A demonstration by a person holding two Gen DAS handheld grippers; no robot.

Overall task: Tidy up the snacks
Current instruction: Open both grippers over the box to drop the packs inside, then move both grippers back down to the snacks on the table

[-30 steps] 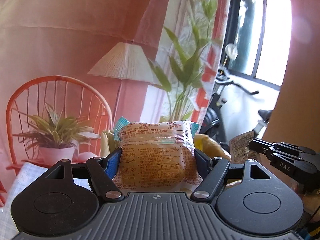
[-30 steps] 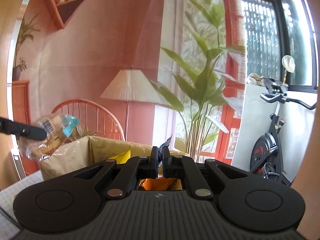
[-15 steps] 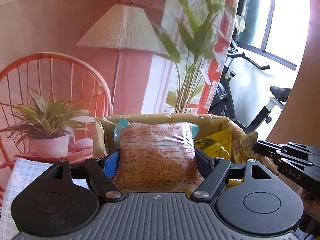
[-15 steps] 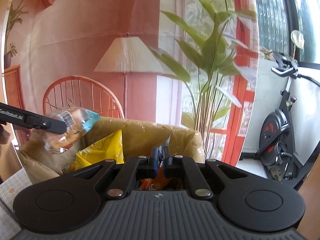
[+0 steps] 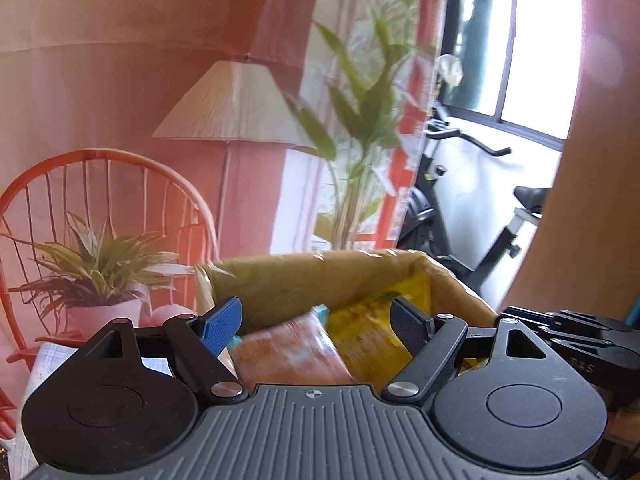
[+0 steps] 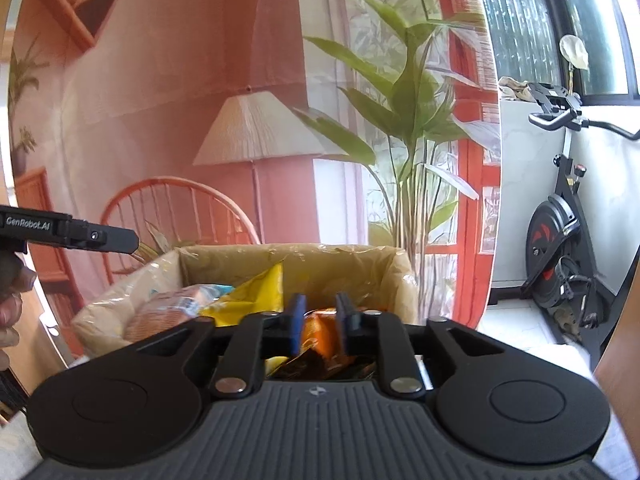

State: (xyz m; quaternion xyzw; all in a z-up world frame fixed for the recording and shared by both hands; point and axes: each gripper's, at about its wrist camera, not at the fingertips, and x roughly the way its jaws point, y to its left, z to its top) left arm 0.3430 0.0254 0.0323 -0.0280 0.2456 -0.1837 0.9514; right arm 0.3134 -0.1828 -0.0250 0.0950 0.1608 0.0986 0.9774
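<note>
Left claw jaws just opening, wide apart, gripping nothing; orange bread packet clear of pads, dropping into brown lined box against yellow packet.
Right claw jaws just opening, narrow gap; orange snack packet between pads, apparently loose, low at box's near right side.
Risk: bread packet lands atop yellow packet, slides toward rim.
Risk: right packet snags on pad, lifts out on withdrawal.
Both claws crowd same box, could collide.
Exercise bike behind, well clear.
</note>
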